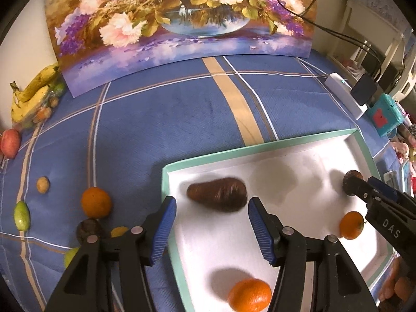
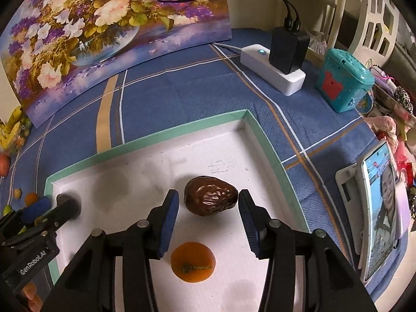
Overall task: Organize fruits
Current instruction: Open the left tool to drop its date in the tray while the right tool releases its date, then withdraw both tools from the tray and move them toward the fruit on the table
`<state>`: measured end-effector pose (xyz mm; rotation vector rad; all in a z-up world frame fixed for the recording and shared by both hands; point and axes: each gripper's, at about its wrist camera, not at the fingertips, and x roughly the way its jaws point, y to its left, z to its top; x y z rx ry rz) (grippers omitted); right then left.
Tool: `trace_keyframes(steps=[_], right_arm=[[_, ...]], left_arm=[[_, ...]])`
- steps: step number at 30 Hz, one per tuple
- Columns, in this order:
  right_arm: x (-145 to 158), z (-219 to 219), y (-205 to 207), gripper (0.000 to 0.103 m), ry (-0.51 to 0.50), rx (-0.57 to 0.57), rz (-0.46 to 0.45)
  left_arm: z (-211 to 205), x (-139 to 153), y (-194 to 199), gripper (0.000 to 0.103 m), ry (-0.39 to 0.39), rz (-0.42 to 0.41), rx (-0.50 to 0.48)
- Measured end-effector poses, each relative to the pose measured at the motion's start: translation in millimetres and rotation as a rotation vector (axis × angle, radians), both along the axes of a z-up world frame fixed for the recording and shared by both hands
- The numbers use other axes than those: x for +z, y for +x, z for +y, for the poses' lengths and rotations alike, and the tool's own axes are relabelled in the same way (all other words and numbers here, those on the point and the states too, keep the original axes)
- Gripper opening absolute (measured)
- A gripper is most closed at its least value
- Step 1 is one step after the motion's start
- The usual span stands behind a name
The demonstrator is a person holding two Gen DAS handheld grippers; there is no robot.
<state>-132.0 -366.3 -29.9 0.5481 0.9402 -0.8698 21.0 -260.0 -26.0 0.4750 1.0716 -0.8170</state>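
Observation:
A white tray with a mint rim (image 1: 260,145) (image 2: 156,135) lies on the blue checked cloth. My left gripper (image 1: 212,204) is open over the tray's left part; a blurred brown oblong fruit (image 1: 217,193) lies just past its tips, a gap at the left pad. My right gripper (image 2: 208,197) is open around a wrinkled dark brown fruit (image 2: 210,196) (image 1: 351,179) on the tray floor, the right pad close to it, white showing at the left pad. Oranges (image 1: 249,295) (image 1: 351,225) (image 2: 193,261) rest in the tray.
Left of the tray on the cloth lie an orange (image 1: 96,202), a green fruit (image 1: 22,215), a small tan fruit (image 1: 43,184), a dark fruit (image 1: 89,230), a red apple (image 1: 10,143) and bananas (image 1: 33,93). A flower painting (image 1: 182,20), power strip (image 2: 273,67), teal box (image 2: 343,80) and phone (image 2: 382,208) border the cloth.

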Motion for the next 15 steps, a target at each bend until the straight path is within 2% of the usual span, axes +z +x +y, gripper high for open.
trace_keyframes(steps=[4,7,10,13,15], right_arm=[[6.0,4.3,-0.4,0.051,-0.005,0.007,0.0],[8.7,6.8,0.5,0.069,-0.014,0.013,0.002],[11.0,8.9,2.2,0.073,-0.023,0.019,0.011],[11.1,10.3,4.1,0.084,-0.027,0.026,0.018],[11.1,12.2,5.3,0.085,-0.036,0.033,0.03]], left_arm=[[7.4,5.3,3.4,0.064,0.013,-0.003,0.011],[14.1,10.5,7.2,0.069,0.023,-0.023,0.03],[22.8,14.9,13.3,0.072,0.039,-0.05,0.057],[32.3,17.1,22.0,0.085,0.052,-0.069,0.096],[41.7,19.7,30.1,0.09,0.051,-0.081,0.134]])
